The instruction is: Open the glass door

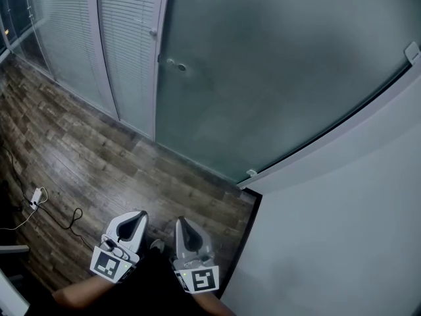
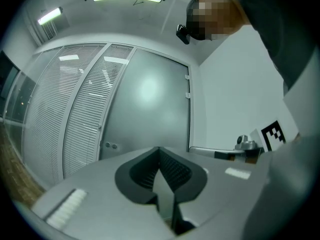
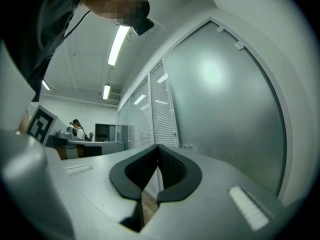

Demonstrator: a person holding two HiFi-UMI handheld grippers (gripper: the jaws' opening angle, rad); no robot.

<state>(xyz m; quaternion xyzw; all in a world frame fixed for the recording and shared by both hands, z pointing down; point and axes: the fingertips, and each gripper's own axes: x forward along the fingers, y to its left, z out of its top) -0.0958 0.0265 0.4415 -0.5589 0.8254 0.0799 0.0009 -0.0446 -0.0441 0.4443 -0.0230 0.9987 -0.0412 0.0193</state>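
Still approaching, I judge: my left gripper (image 1: 137, 217) and right gripper (image 1: 182, 224), jaws together and empty, hang well short of the glass door (image 1: 283, 71), whose knob (image 1: 176, 65) I must reach next.

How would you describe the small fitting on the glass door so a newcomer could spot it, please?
Find the frosted glass door, between the slatted blinds on its left and the white wall on its right. Close to its left edge sits the fitting: two small round discs side by side, unlike the square clips opposite.
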